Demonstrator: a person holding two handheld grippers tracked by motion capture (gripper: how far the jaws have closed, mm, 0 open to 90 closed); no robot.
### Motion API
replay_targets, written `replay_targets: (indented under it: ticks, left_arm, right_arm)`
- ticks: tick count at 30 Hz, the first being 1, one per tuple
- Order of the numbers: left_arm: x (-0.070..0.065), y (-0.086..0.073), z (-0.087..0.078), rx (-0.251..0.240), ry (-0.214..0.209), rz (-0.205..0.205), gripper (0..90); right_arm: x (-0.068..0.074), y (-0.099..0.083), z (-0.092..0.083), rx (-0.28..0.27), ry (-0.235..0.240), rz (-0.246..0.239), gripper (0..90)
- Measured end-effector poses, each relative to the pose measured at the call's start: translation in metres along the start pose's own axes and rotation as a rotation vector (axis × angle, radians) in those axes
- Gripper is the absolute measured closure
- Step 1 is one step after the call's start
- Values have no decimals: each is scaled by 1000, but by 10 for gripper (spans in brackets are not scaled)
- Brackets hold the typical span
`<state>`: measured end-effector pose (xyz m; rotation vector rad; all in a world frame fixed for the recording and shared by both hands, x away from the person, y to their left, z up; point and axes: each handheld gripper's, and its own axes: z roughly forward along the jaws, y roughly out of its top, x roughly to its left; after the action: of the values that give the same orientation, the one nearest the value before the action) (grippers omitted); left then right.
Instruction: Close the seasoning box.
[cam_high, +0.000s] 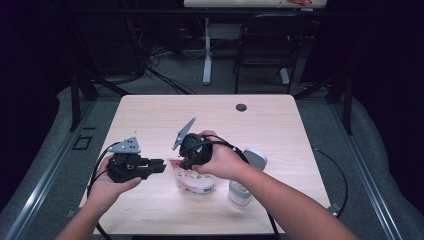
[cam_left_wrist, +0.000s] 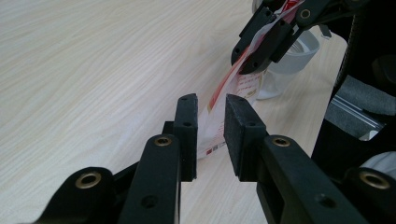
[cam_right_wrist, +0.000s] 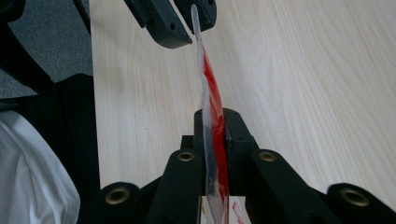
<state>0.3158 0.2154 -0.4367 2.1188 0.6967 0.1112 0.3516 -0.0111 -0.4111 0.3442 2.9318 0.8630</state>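
A clear plastic bag (cam_high: 196, 183) with red print and small pieces inside lies on the light wooden table (cam_high: 210, 115), its upper edge lifted. My right gripper (cam_high: 186, 162) is shut on that edge; the right gripper view shows both pads pressed flat on the red-printed film (cam_right_wrist: 212, 88). My left gripper (cam_high: 161, 166) is just left of the bag. Its jaws stand apart in the left gripper view (cam_left_wrist: 211, 105), with the bag's edge (cam_left_wrist: 243, 86) in the gap and neither pad pressing on it. Farther off in that view, the right gripper (cam_left_wrist: 254, 60) pinches the bag.
A white and clear container (cam_high: 240, 192) stands right of the bag, behind my right forearm, with a pale rounded object (cam_high: 255, 157) beyond it. A cable hole (cam_high: 241, 107) sits near the table's far edge. A chair (cam_high: 265, 45) and a table leg stand beyond the table.
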Motion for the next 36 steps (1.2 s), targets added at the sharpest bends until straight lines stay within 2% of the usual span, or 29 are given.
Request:
replay_targets:
  ticks: [21, 36]
  left_arm:
    - [1, 0, -1, 3, 6, -5, 716]
    - [-1, -1, 4, 2, -3, -3, 603]
  right_arm:
    - [-1, -2, -4, 3, -18, -12, 900]
    - [2, -6, -21, -40, -13, -12, 900]
